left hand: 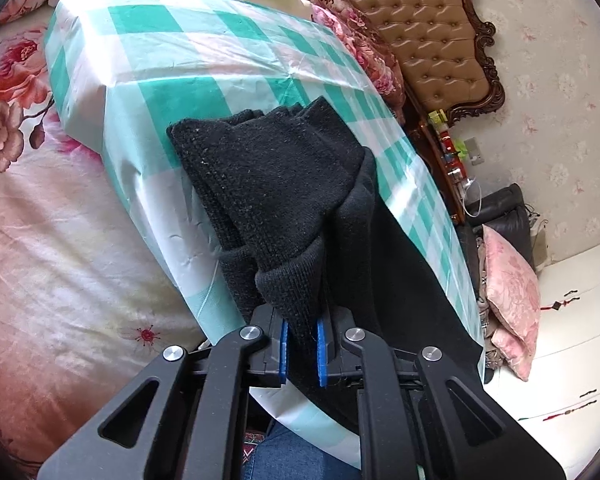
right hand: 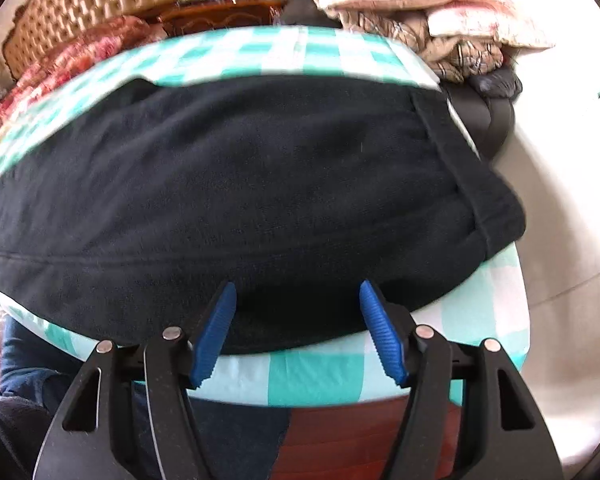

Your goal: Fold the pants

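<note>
Left tool (left hand: 302,350) clamps pants (left hand: 284,208) cuff | right tool (right hand: 298,332) gapes over them, empty | I fear a one-sided lift skews my fold on the surface (left hand: 204,56)

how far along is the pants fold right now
Partway. Done: the black pants lie spread on the checked table cover, apparently already doubled. In hand: the left gripper is shut on the bunched leg end, lifted above the cover. The right gripper is open at the near edge of the pants, pads not pressing. Left: laying that end over the rest and flattening it.
</note>
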Available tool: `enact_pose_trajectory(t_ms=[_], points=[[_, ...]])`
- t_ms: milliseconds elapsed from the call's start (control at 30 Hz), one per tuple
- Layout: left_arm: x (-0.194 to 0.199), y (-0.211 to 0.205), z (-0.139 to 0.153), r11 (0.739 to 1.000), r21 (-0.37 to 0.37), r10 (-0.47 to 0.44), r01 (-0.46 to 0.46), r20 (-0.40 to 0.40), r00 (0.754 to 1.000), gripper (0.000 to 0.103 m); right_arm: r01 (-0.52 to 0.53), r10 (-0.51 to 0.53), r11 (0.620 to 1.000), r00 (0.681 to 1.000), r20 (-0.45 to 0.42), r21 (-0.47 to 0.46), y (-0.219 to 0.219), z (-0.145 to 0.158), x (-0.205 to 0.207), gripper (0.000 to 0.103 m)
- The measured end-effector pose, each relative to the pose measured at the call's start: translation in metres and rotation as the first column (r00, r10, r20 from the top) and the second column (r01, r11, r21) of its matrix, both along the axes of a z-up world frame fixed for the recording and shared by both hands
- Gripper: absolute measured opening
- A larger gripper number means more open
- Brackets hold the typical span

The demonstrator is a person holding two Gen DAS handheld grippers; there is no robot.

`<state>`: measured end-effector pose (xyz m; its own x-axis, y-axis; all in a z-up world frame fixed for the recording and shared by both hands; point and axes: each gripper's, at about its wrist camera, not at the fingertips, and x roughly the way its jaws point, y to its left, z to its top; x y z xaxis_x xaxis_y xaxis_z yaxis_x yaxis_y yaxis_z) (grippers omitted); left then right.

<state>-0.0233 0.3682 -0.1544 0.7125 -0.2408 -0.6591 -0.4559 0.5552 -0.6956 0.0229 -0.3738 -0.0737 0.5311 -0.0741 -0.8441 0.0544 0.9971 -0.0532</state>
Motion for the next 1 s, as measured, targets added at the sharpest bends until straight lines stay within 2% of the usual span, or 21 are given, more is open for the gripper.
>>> enact_pose_trajectory(t_ms=[100, 133, 233, 333, 367, 433, 467, 533, 567, 633, 700, 733, 767, 800, 900, 1000], points=[[0.003, -0.001, -0.001, 1.000, 0.009, 0.007, -0.007, -0.021, 1.000, 0.012, 0.038, -0.035, 0.999, 0.991, 0.130, -0.018, -0.015, 0.026, 0.025, 0.086], [0.003, -0.002, -0.001, 1.000, 0.011, 0.009, -0.009, -0.023, 1.000, 0.012, 0.042, -0.040, 0.999, 0.989, 0.144, -0.010, -0.021, 0.029, 0.039, 0.087], [0.002, -0.002, 0.000, 1.000, 0.006, 0.015, -0.015, -0.031, 0.999, 0.012, 0.073, -0.069, 0.997, 0.992, 0.106, -0.036, -0.037, 0.022, 0.088, 0.086], [-0.001, -0.001, 0.001, 1.000, 0.007, 0.018, -0.018, -0.035, 0.999, 0.014, 0.129, -0.120, 0.983, 0.990, 0.079, -0.128, -0.056, 0.007, 0.123, 0.085], [-0.001, -0.002, 0.003, 1.000, 0.025, 0.018, -0.017, -0.041, 0.999, 0.015, 0.165, -0.159, 0.971, 0.986, 0.046, -0.171, -0.066, -0.002, 0.132, 0.083], [-0.002, -0.006, 0.011, 0.996, 0.082, 0.023, -0.019, -0.058, 0.998, 0.015, 0.186, -0.189, 0.972, 0.982, -0.006, -0.142, -0.080, -0.019, 0.136, 0.082], [-0.002, -0.011, 0.019, 0.990, 0.138, 0.029, -0.020, -0.069, 0.997, 0.017, 0.192, -0.195, 0.975, 0.981, -0.014, -0.116, -0.083, -0.026, 0.135, 0.083], [0.000, -0.020, 0.034, 0.971, 0.239, 0.038, -0.019, -0.075, 0.996, 0.022, 0.196, -0.196, 0.972, 0.981, 0.011, -0.127, -0.083, -0.033, 0.129, 0.086], [0.001, -0.027, 0.042, 0.952, 0.303, 0.053, -0.027, -0.079, 0.995, 0.024, 0.206, -0.205, 0.971, 0.979, 0.016, -0.121, -0.085, -0.034, 0.127, 0.086], [0.004, -0.033, 0.051, 0.929, 0.367, 0.081, -0.045, -0.083, 0.993, 0.025, 0.223, -0.223, 0.968, 0.975, 0.012, -0.114, -0.084, -0.035, 0.125, 0.086], [0.006, -0.041, 0.059, 0.890, 0.451, 0.114, -0.065, -0.081, 0.990, 0.030, 0.235, -0.235, 0.962, 0.972, 0.015, -0.141, -0.080, -0.035, 0.122, 0.088], [0.005, -0.043, 0.062, 0.869, 0.489, 0.135, -0.080, -0.078, 0.988, 0.035, 0.238, -0.238, 0.958, 0.971, 0.018, -0.161, -0.077, -0.035, 0.121, 0.088], [0.001, -0.041, 0.065, 0.837, 0.535, 0.185, -0.116, -0.078, 0.980, 0.053, 0.240, -0.240, 0.954, 0.971, 0.022, -0.181, -0.074, -0.035, 0.120, 0.089], [-0.001, -0.038, 0.066, 0.832, 0.537, 0.208, -0.137, -0.075, 0.975, 0.065, 0.240, -0.240, 0.952, 0.971, 0.023, -0.189, -0.073, -0.034, 0.120, 0.090], [-0.015, -0.016, 0.062, 0.840, 0.506, 0.272, -0.195, -0.081, 0.959, 0.061, 0.252, -0.253, 0.945, 0.967, 0.018, -0.210, -0.070, -0.027, 0.119, 0.090], [-0.024, -0.003, 0.068, 0.837, 0.500, 0.268, -0.221, -0.023, 0.963, 0.053, 0.258, -0.245, 0.925, 0.966, 0.079, -0.281, -0.046, 0.003, 0.111, 0.090]])
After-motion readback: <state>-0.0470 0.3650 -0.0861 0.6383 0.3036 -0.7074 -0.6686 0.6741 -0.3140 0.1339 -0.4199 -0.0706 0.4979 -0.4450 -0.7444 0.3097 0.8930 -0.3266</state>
